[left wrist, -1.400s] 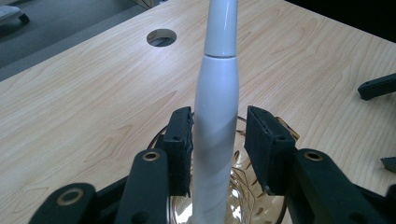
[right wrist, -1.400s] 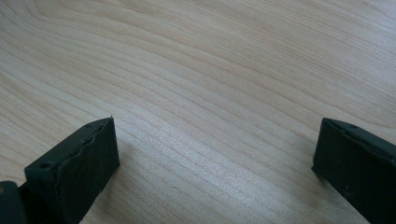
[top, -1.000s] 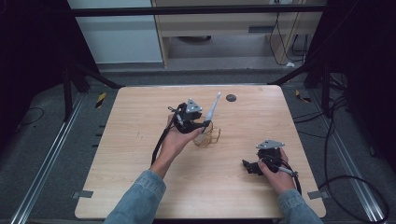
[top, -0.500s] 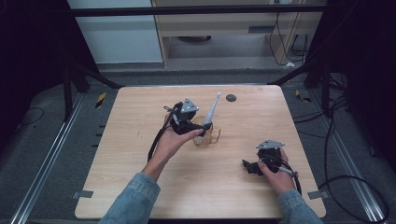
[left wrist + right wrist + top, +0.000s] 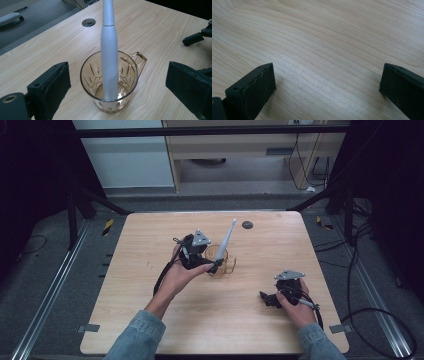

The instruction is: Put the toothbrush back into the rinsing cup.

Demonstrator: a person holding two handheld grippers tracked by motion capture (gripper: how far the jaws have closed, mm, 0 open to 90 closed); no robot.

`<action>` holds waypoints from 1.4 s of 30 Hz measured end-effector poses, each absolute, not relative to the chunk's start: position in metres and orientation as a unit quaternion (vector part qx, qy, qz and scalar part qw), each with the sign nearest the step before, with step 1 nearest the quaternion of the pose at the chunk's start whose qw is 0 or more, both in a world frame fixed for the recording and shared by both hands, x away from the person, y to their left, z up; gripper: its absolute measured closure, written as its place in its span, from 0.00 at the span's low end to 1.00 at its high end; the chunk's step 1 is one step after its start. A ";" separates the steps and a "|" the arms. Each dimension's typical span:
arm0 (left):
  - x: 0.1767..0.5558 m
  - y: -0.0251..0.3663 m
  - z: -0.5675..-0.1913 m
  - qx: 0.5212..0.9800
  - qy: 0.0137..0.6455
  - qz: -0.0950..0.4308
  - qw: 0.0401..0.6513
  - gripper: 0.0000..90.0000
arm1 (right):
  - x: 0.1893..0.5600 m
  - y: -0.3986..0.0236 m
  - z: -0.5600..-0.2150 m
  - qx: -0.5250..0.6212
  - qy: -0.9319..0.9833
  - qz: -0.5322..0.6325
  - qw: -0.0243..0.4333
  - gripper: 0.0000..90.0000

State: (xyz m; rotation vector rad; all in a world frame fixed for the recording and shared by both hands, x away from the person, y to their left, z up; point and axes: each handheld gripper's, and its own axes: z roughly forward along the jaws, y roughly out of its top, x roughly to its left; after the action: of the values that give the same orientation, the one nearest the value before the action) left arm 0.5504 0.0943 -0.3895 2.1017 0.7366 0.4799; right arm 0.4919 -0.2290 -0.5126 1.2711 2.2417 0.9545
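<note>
Standing in a fragile amber cut-glass mug, the slick white toothbrush handle sits freed between the left gripper's just-opened jaws.

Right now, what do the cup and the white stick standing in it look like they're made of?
Cup: likely amber-tinted glass or clear plastic, see-through with cut patterns and glints. Stick: probably plastic, smooth matte white with a seam; it resembles an electric toothbrush handle.

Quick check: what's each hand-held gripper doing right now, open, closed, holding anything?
Left hand-held gripper: open, jaws just opened, either side of the glass mug holding the white toothbrush; not pressing it.
Right hand-held gripper: open, holding nothing.
</note>
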 end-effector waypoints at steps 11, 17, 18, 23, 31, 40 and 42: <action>0.547 0.119 -0.385 0.831 0.317 0.199 0.413 0.05 | 0.492 -0.229 -0.512 0.455 0.800 0.341 0.194 0.00; 0.547 0.134 -0.388 0.828 0.330 0.200 0.407 0.05 | 0.492 -0.229 -0.513 0.456 0.799 0.340 0.196 0.00; 0.546 0.137 -0.390 0.827 0.333 0.198 0.407 0.05 | 0.492 -0.228 -0.513 0.456 0.798 0.340 0.196 0.00; 0.546 0.149 -0.397 0.826 0.344 0.199 0.400 0.05 | 0.492 -0.228 -0.513 0.456 0.798 0.340 0.196 0.00; 0.546 0.160 -0.413 0.829 0.359 0.188 0.387 0.05 | 0.492 -0.228 -0.513 0.457 0.798 0.340 0.196 0.00; 0.545 0.177 -0.441 0.836 0.367 0.178 0.366 0.06 | 0.492 -0.228 -0.513 0.456 0.798 0.340 0.197 0.00; 0.545 0.183 -0.448 0.834 0.377 0.176 0.362 0.06 | 0.492 -0.228 -0.513 0.457 0.798 0.340 0.196 0.00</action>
State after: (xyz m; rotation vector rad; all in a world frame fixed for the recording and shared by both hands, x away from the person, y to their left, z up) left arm 0.5446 0.1828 -0.4478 2.1485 0.9712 0.4546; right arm 0.4918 -0.2284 -0.5125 1.2788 2.2360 0.9528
